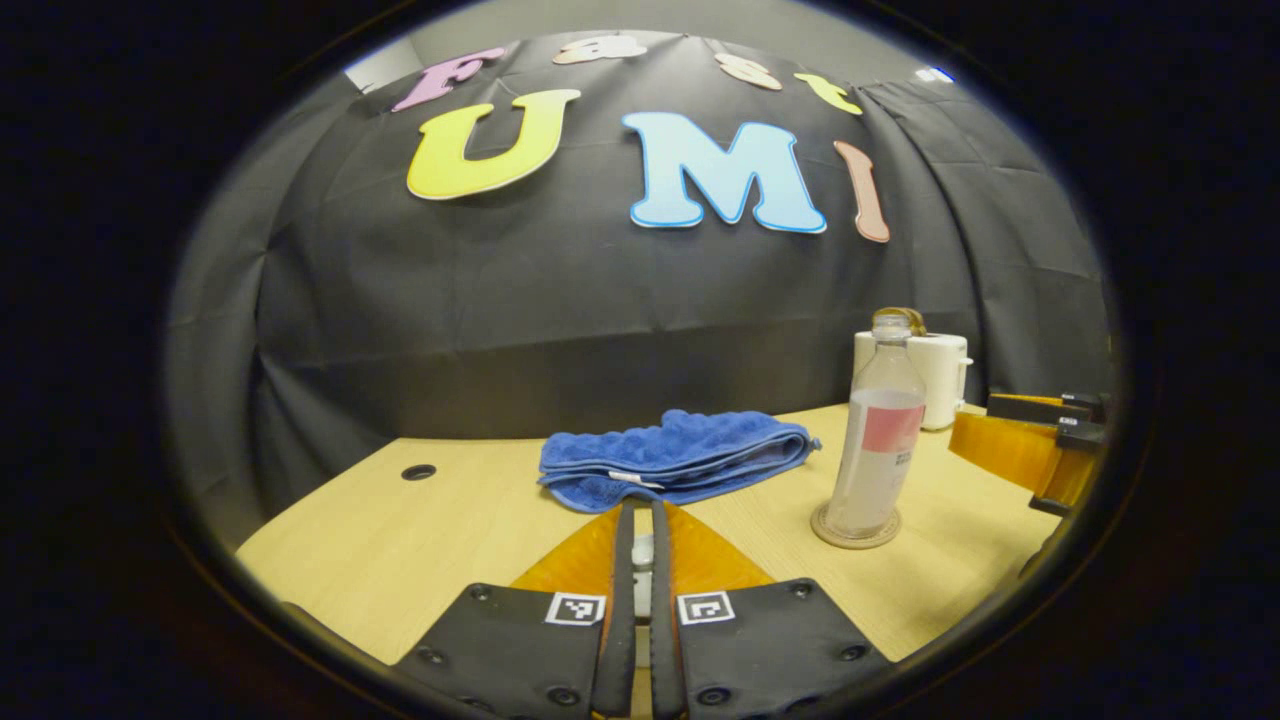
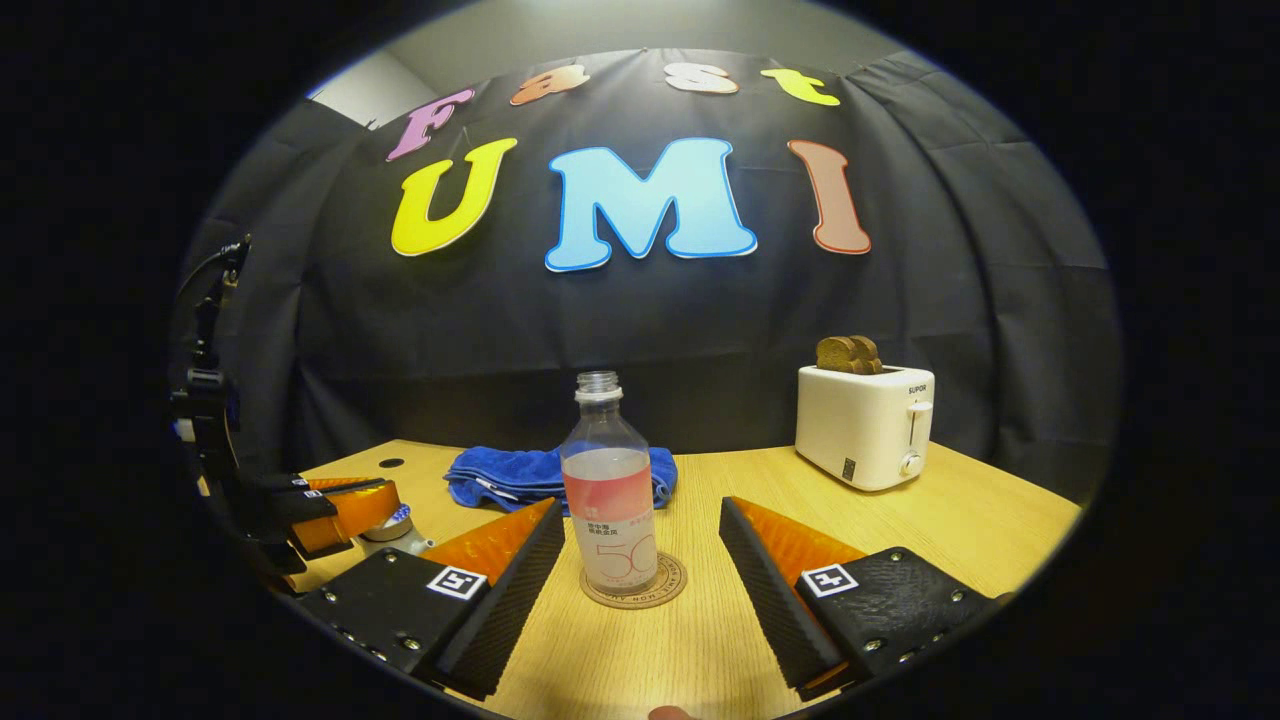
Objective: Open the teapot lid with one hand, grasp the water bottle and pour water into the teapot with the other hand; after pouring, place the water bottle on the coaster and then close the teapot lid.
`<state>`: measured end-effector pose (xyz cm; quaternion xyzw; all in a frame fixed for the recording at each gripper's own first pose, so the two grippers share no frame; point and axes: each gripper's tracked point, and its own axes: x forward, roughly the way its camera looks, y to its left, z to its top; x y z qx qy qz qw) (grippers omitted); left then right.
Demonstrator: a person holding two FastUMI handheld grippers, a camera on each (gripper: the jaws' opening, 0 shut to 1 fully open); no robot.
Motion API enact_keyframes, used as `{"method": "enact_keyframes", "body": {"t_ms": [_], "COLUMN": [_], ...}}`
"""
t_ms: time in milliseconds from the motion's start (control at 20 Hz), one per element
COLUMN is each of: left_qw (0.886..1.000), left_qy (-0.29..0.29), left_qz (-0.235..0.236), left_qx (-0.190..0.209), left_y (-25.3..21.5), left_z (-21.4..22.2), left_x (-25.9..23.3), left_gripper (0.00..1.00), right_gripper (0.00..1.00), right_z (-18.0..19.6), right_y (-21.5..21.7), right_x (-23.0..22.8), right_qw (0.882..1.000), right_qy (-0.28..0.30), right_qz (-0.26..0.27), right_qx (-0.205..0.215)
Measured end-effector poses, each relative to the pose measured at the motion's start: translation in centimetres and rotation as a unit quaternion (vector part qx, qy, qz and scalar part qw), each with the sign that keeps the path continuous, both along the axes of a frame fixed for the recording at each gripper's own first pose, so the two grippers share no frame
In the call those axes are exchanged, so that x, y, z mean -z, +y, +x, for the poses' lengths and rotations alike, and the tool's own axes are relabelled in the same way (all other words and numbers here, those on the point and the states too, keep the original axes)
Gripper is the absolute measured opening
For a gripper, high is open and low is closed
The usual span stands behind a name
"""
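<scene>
Flanking bottle [image 2: 610, 490]: towel [image 2: 520, 477], toaster [image 2: 866, 423].

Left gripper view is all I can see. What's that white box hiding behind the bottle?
Observer: A toaster, with brown bread slices sticking out of its top.
Operator: And the thing poking in at my right edge?
Observer: That's the right hand-held gripper. It is open, with one finger on either side of the water bottle, and neither finger touches it.
Operator: Is the bottle capped?
Observer: No. From this side the threaded neck is bare and open, and the bottle stands upright on the coaster.
</scene>
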<state>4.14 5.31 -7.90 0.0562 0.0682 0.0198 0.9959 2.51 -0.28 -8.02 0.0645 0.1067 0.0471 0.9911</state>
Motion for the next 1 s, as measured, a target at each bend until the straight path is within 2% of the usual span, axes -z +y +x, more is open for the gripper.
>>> {"method": "enact_keyframes", "body": {"t_ms": [500,600,700,850,950,1000], "left_qw": [1.0,1.0,1.0,1.0,0.999,0.999], "left_qy": [0.007,0.006,-0.004,-0.01,-0.016,-0.021], "left_qz": [-0.005,-0.012,-0.008,-0.015,-0.026,-0.029], "left_qx": [-0.009,-0.007,-0.013,-0.012,-0.011,-0.011], "left_y": [0.3,0.2,0.5,0.2,0.0,-0.2], "left_z": [-0.1,-0.2,-0.6,-1.5,-2.8,-3.5], "left_x": [1.1,0.9,0.1,-0.2,-0.6,-1.0], "left_gripper": [0.13,0.18,0.22,0.17,0.22,0.2], "right_gripper": [0.99,0.99,0.99,0.99,0.99,0.99], "right_z": [-0.1,-0.1,-0.1,-0.2,-0.5,-0.7], "right_y": [0.1,0.1,0.0,0.0,0.1,0.2], "right_x": [0.1,0.0,0.0,-0.5,-1.1,-1.5], "right_qw": [1.0,1.0,1.0,1.0,0.999,0.999], "right_qy": [0.001,0.0,0.0,-0.009,-0.02,-0.026], "right_qz": [-0.008,-0.011,-0.015,-0.022,-0.031,-0.035], "right_qx": [-0.003,-0.002,-0.001,0.002,0.006,0.005]}}
